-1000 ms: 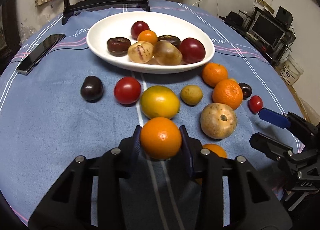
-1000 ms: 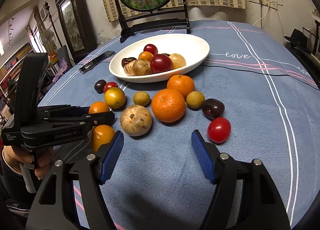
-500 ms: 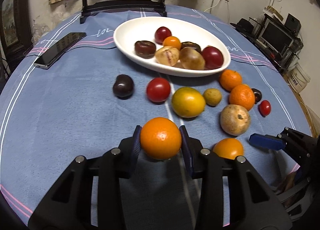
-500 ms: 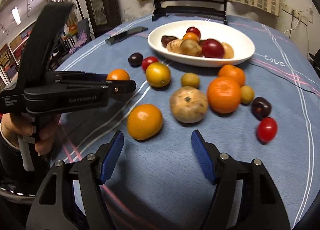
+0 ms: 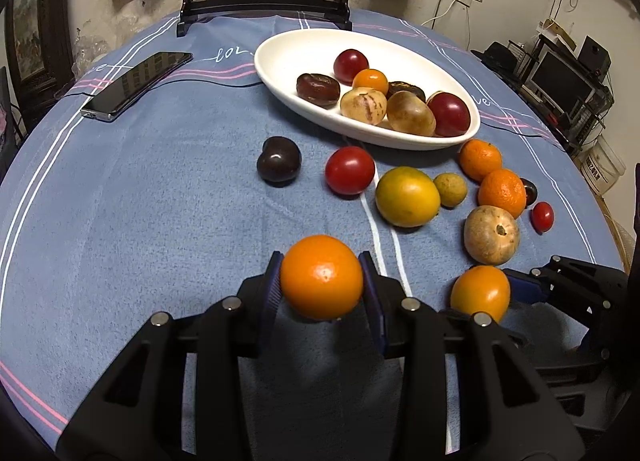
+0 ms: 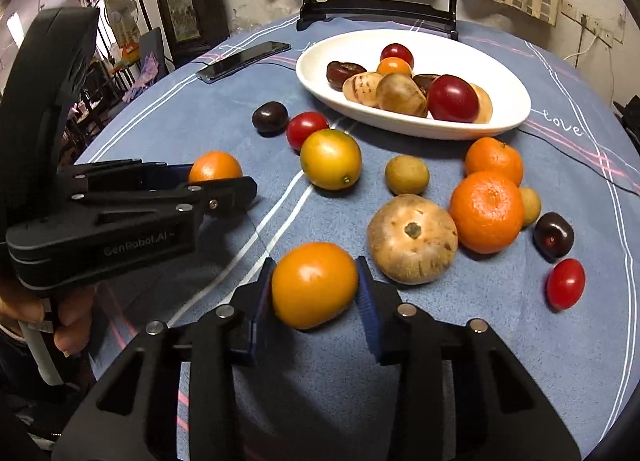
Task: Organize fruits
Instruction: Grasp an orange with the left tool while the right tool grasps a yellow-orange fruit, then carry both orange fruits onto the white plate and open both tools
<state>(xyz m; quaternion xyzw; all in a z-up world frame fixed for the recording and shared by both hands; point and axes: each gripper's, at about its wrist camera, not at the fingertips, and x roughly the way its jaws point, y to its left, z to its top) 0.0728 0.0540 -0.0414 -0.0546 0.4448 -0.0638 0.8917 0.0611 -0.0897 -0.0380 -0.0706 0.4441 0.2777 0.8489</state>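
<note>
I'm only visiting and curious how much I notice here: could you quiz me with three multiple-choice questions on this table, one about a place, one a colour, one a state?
1. Where does the phone lie?
A. on the cloth, left of the bowl
B. inside the bowl
C. between jaws

2. What colour is the bowl?
A. green
B. white
C. black

3. The left gripper has its jaws:
A. open and empty
B. shut on the phone
C. shut on an orange fruit

Answers: 1 A, it lies flat on the blue cloth beside the bowl; 2 B, rim and inside are plain white; 3 C, both pads press the fruit's sides.
</note>
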